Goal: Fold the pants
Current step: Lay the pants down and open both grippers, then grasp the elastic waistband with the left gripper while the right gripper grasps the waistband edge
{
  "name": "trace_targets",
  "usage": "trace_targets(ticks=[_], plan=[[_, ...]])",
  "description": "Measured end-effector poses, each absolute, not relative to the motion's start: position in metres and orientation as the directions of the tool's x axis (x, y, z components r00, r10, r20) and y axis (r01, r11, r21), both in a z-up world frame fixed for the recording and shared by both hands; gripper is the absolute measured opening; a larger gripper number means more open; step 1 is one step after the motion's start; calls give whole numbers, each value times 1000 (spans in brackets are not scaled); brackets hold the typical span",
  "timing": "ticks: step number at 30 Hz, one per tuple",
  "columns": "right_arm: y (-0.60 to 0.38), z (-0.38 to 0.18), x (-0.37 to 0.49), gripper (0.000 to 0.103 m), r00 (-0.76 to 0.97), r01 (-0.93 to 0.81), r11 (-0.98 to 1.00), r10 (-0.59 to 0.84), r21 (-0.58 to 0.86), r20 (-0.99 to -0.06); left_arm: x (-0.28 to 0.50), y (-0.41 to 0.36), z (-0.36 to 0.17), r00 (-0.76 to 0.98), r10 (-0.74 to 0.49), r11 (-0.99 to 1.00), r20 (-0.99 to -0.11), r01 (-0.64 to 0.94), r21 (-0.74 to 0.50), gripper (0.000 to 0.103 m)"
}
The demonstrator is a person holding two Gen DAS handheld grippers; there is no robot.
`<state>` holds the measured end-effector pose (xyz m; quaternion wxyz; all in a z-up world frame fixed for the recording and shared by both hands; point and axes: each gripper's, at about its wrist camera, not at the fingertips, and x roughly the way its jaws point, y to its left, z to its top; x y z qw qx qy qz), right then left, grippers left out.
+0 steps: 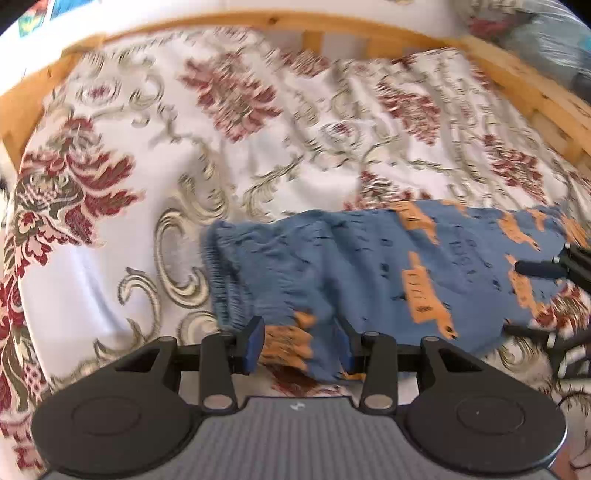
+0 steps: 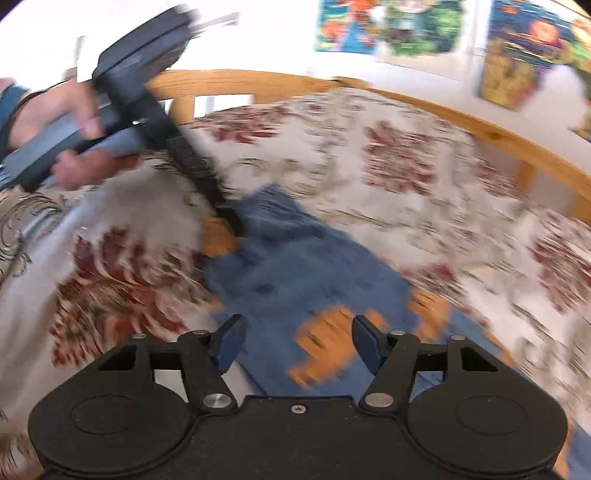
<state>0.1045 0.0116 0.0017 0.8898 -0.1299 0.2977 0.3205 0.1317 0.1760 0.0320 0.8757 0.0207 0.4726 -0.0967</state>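
Small blue pants (image 1: 369, 266) with orange patches lie on a floral bedspread, the elastic waistband (image 1: 221, 273) at the left. My left gripper (image 1: 301, 341) is open, its blue pads on either side of a bunched corner of the pants near the waist. In the blurred right wrist view the pants (image 2: 295, 266) run away from my right gripper (image 2: 299, 345), which is open just above the leg end. The left gripper (image 2: 229, 218) shows there, held by a hand, its tip at the far end of the pants. The right gripper's fingertips (image 1: 539, 267) show at the right edge of the left view.
The bedspread (image 1: 184, 147) covers a bed with a wooden rail frame (image 1: 258, 22) along the far side and right (image 2: 498, 133). Colourful posters (image 2: 388, 26) hang on the white wall. A bundle of cloth (image 1: 535, 33) lies beyond the far right corner.
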Motion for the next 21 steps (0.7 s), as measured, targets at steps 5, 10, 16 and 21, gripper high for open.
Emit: trace_targets(ticks=[5,10,16,21], plan=[[53,-8,114,60,576,-697,717,531,-34,-622,163,191,30,484,-197,980,-853,135,-149,45],[63,-24,126,54,560,-661,751,500,8,-661,193,193,26,443,-170,985,-880,72,-154,48],[66,-29,130,38,560,-646,762,503,33,-658,216,198,22,456,-89,993,-886,-30,-116,16],[71,-33,137,44,532,-649,759,503,53,-682,213,177,45,556,30,993,-831,79,89,10]])
